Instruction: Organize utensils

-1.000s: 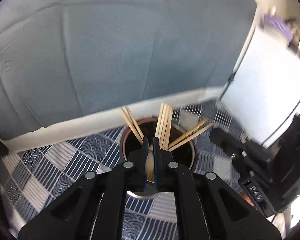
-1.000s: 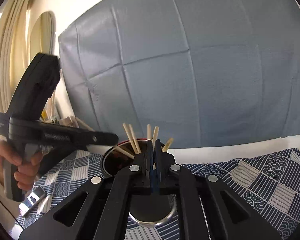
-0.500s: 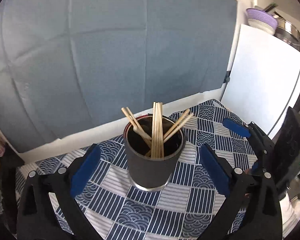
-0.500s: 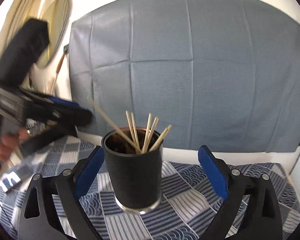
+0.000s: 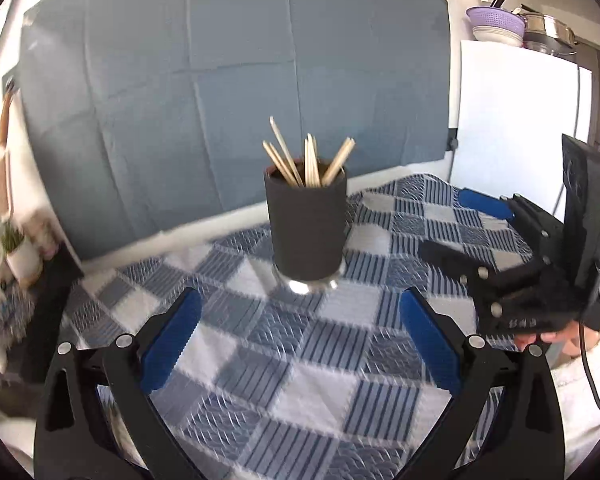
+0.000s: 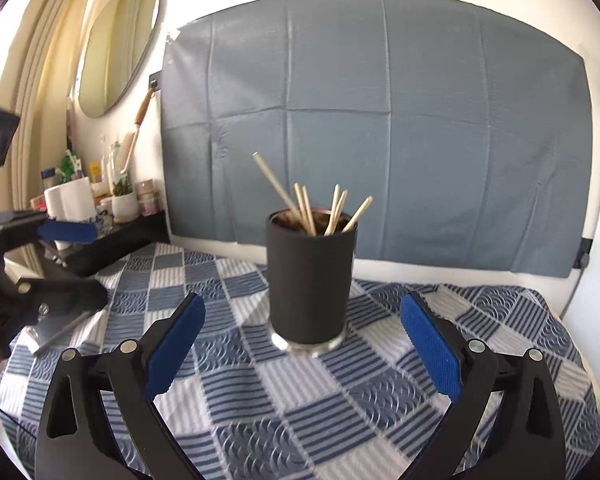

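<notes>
Both sets of fingers, left (image 5: 300, 344) and right (image 6: 302, 346), had just released chopsticks (image 5: 306, 160) into the cup (image 5: 306, 232) and backed away empty.

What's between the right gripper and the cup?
Nothing but bare checked cloth. In the right wrist view, the open right gripper sits short of the black cup of chopsticks, no object in the gap.

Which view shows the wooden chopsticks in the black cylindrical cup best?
The right wrist view: the wooden chopsticks stand larger, sharper and fanned apart above the black cylindrical cup. The left wrist view shows them smaller and more bunched.
</notes>
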Demonstrator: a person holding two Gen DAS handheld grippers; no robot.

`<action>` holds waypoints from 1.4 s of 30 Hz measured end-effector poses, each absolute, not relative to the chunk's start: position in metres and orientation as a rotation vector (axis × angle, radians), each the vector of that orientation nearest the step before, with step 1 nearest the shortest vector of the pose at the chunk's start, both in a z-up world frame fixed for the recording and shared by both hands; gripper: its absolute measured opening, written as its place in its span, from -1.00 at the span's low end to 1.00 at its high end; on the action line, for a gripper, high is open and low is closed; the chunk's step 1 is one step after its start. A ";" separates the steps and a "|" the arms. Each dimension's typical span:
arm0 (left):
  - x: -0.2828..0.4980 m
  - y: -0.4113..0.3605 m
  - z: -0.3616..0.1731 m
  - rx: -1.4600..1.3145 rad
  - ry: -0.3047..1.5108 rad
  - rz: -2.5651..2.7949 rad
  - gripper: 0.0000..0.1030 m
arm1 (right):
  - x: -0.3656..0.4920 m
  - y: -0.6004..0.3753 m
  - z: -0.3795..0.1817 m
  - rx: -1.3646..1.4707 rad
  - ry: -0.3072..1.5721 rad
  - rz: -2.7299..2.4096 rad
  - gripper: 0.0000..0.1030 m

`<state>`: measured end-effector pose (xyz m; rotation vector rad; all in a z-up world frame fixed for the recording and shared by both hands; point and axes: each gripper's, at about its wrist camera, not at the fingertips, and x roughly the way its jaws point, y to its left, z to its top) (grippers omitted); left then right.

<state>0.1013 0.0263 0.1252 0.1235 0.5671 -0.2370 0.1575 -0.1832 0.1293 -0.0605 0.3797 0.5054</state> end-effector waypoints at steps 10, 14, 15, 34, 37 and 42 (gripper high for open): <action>0.014 0.042 0.100 0.056 0.577 -0.203 0.89 | 0.082 -0.198 0.110 -0.039 0.404 0.494 0.83; -0.011 0.043 0.099 0.031 0.565 -0.190 0.89 | 0.058 -0.205 0.103 -0.025 0.408 0.481 0.83; -0.019 0.043 0.096 0.030 0.544 -0.182 0.89 | 0.052 -0.207 0.102 -0.017 0.407 0.477 0.83; -0.028 0.018 0.025 0.011 0.317 -0.087 0.89 | 0.030 -0.224 0.049 0.019 0.391 0.399 0.85; -0.025 0.010 0.017 0.041 0.321 -0.025 0.89 | 0.030 -0.224 0.048 0.018 0.387 0.399 0.85; -0.025 0.011 0.016 0.041 0.322 -0.053 0.89 | 0.027 -0.219 0.048 0.002 0.384 0.359 0.85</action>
